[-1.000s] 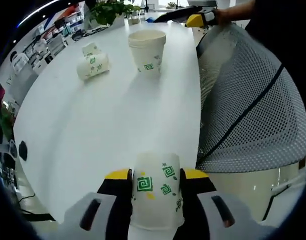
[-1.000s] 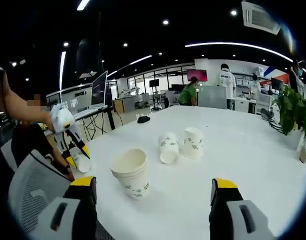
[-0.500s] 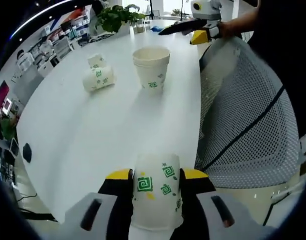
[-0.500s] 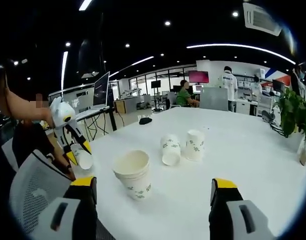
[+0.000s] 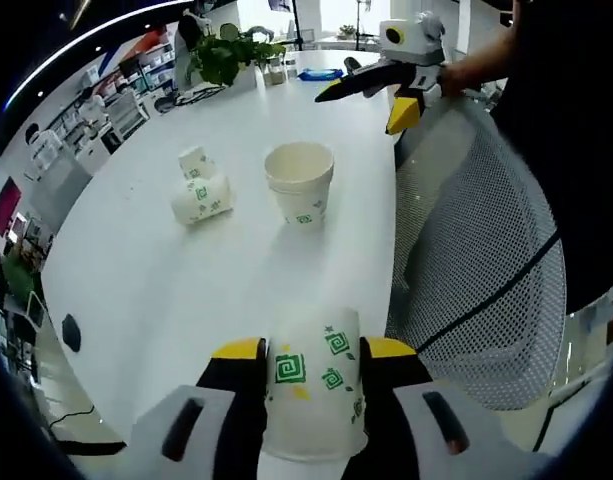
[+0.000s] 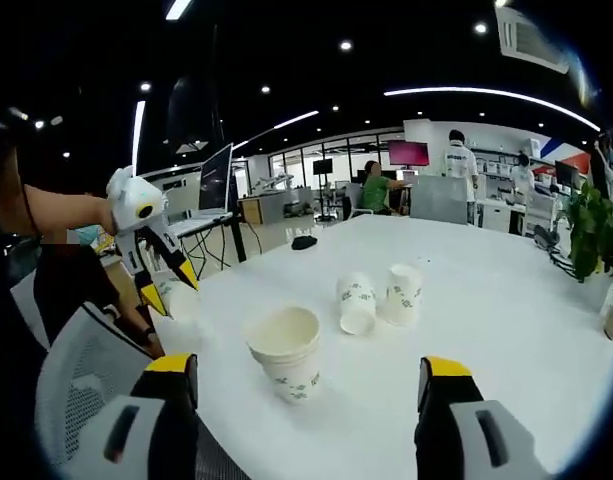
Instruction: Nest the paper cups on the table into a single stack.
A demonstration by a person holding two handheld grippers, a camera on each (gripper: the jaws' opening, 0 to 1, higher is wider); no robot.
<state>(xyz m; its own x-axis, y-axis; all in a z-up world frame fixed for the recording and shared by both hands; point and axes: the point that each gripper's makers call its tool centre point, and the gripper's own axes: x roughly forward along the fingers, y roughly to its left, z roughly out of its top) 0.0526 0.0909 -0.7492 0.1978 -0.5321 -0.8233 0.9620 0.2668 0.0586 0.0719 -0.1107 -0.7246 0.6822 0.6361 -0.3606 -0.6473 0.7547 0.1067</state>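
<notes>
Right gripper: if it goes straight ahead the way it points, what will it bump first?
Probably the upright stack of paper cups, slightly left of the line between the open right gripper fingers. Past it stand two more cups on the white table. Depth is unclear.

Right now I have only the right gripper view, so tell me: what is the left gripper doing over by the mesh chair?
Observer: The left gripper is shut on a paper cup printed with green square spirals, held above the near edge of the table.
Operator: Good. Besides the cups, is anything lying on the table that I would miss from here?
Observer: Yes. In the left gripper view a flat blue thing lies at the far end, close to the potted plant. I cannot tell what it is.
</notes>
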